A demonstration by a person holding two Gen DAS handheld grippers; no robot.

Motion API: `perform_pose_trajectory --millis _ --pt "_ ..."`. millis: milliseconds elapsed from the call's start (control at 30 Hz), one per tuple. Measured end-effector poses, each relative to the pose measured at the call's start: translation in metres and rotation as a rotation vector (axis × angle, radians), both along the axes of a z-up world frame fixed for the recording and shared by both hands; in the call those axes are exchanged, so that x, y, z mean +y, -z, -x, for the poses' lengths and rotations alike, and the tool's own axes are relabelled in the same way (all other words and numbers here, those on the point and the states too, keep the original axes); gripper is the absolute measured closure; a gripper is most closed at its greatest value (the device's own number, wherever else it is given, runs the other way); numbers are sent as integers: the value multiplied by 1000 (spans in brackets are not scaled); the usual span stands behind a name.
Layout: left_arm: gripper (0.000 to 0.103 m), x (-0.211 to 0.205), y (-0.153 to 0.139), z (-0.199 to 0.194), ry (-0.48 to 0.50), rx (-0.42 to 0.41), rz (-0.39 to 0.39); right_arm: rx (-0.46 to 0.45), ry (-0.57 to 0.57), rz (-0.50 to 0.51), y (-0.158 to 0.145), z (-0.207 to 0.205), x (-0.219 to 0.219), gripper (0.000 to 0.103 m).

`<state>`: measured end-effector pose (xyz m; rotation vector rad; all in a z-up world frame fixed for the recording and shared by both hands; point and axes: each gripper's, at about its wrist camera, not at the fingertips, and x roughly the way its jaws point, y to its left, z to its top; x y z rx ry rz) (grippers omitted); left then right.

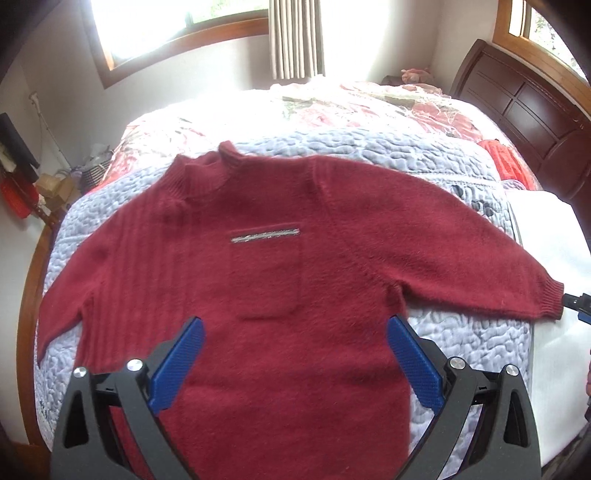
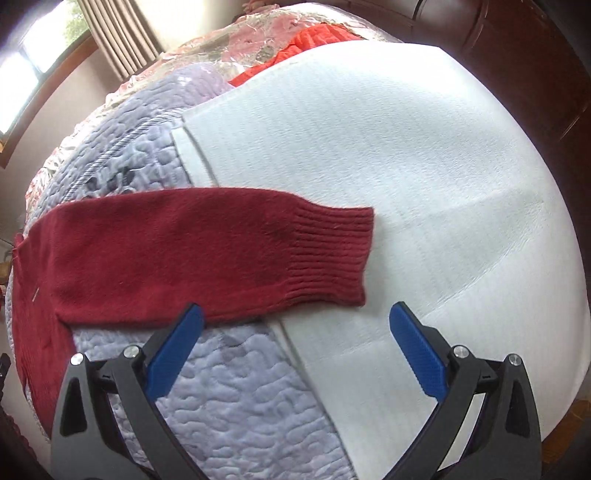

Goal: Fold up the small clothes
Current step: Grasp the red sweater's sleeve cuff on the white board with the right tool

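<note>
Daylight from the window blows out the bed's far side; fisheye bending and dark corners surround it; slight blur throughout.

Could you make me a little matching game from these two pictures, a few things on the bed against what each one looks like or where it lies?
Things:
1. sweater
2. sleeve cuff
3. quilt
4. right gripper

Descriptions:
A. pale lavender, with a bumpy stitched pattern
B. ribbed, resting on the white sheet
C. open, empty, blue pads
D. dark red, spread flat with a chest pocket showing

Pairs: 1-D, 2-B, 3-A, 4-C
</note>
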<state>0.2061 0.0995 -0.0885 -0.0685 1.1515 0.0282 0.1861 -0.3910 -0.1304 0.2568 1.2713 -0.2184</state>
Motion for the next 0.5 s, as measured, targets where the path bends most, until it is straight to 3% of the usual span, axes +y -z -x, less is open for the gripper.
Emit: perform_pose_trajectory --millis 167,233,300,367,433,467,500 --pt "4 -29 3 -21 9 -7 -13 34 14 -46 25 -18 -36 4" --pt "4 -32 4 -23 10 -9 -22 46 9 -92 35 -22 -43 16" --pt "4 -32 5 -24 7 -14 -39 54 3 -68 39 -26 -46 21" --pt "4 -28 7 -23 -1 -13 -52 38 -41 -34 37 -30 -44 37" --pt "4 -22 10 -22 -14 -5 -64 50 -69 -16 37 -34 -43 83" --pt "4 -18 12 -21 -21 1 -67 56 -78 -36 38 -36 -44 93" --pt "4 -14 13 -20 -28 7 -69 57 -76 -72 39 -36 -47 93"
